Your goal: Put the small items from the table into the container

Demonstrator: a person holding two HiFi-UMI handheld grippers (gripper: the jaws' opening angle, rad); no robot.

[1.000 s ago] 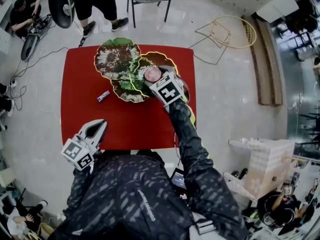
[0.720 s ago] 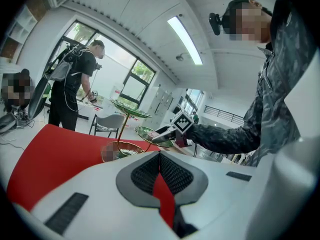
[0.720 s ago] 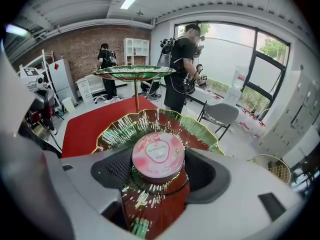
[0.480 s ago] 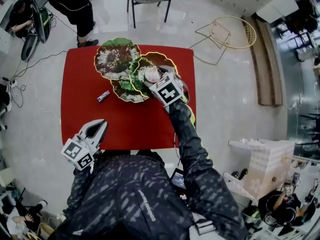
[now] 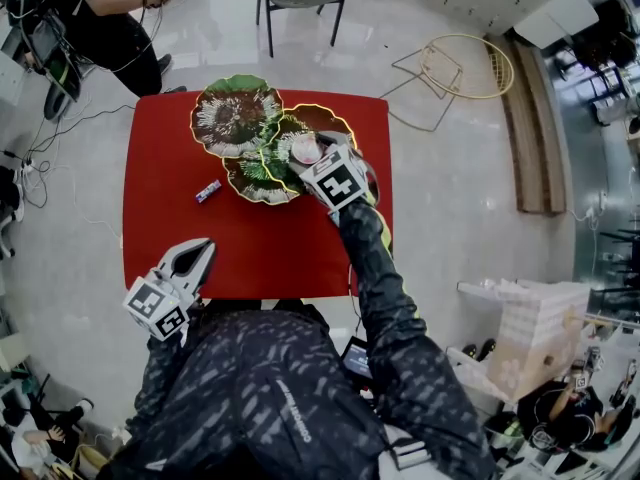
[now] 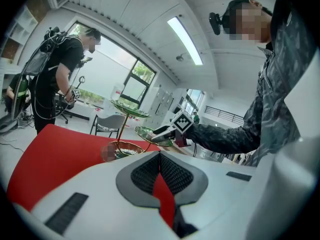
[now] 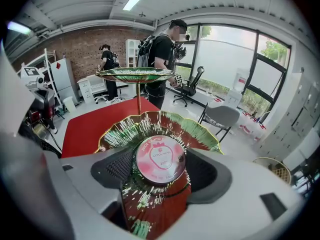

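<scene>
Pink and round, the strawberry-printed tin [image 7: 160,160] sits between the pads of the right gripper [image 5: 310,156]. It fills the gap from one pad to the other, so the tongs look clamped on it, not loose around it. It is held lid-up and level over the middle leaf tray [image 7: 200,129] of the tiered stand [image 5: 235,118], low over the ribbed green-and-gold surface. That looks like the right pose for setting it flat so it does not roll off the scalloped rim. I cannot tell whether the tin's base already touches the tray.

The left gripper [image 5: 200,248] waits well away from the stand, at the person's edge of the red table [image 5: 160,238]. Its tongs are closed together with nothing between them, and only red cloth shows past them. Parked there, it leaves the stand's front open for the working arm.

One small purple-and-white stick [image 5: 207,192] lies on the cloth just beside the stand's lowest tray [image 5: 255,183], on the left gripper's side. It is likely the next item to collect, and the idle gripper is the nearer one for it.

The main risk now is letting go before the tin rests fully on the leaf.
</scene>
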